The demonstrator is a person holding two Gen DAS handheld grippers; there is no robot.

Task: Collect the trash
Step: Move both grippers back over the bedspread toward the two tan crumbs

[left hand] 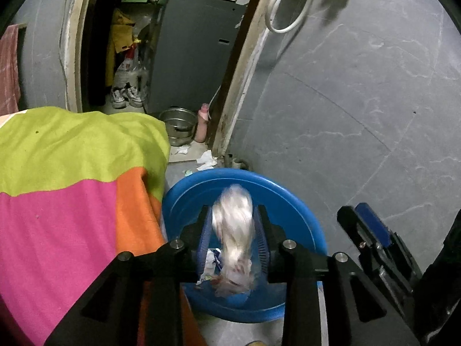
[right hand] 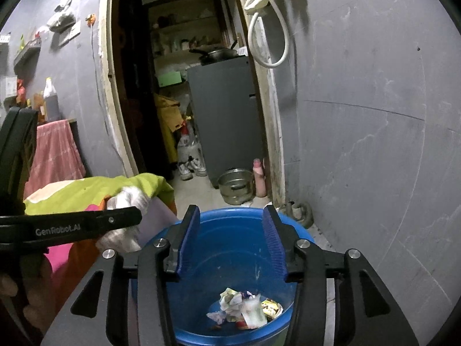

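Note:
My left gripper [left hand: 233, 216] is shut on a crumpled clear plastic bag [left hand: 234, 230] and holds it over the blue plastic tub [left hand: 288, 199]. In the right wrist view the left gripper [right hand: 124, 216] comes in from the left with the plastic bag [right hand: 129, 199] in it, beside the tub's left rim. My right gripper [right hand: 232, 219] is open and empty above the blue tub [right hand: 230, 248]. Crumpled paper and wrappers [right hand: 245, 308] lie at the tub's bottom.
A bed with a green, pink and orange blanket [left hand: 72, 178] stands left of the tub. A grey wall [left hand: 360, 101] is on the right. Through the doorway are a steel pot [left hand: 178, 124], a pink bottle [left hand: 201, 124], shoes [left hand: 126, 98], a grey cabinet [left hand: 196, 54]. Paper scraps [left hand: 206, 158] lie on the floor.

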